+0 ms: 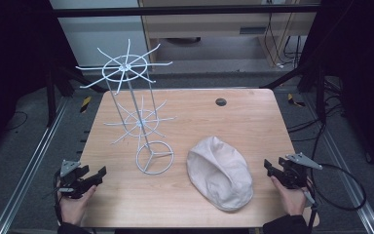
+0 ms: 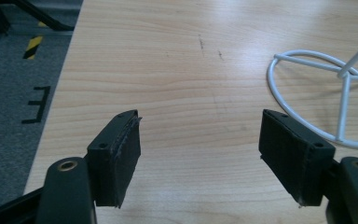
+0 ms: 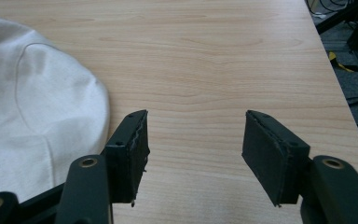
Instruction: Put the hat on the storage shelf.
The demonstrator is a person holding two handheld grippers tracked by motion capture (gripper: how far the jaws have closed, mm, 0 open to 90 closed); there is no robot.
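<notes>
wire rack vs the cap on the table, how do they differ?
The wire rack stands upright on a ring base, tall and see-through; the cap lies flat and low, a solid fabric mound. The rack is thin white rods with spoked tiers; the cap is soft, pale pinkish cloth. The rack sits nearer the left tool, the cap nearer the right tool. Both rest on the table, untouched.

Left black two-jaw gripper (image 1: 88, 178) held low at near-left corner, jaws wide apart. Right black two-jaw gripper (image 1: 275, 170) at near-right edge, jaws likewise spread.
</notes>
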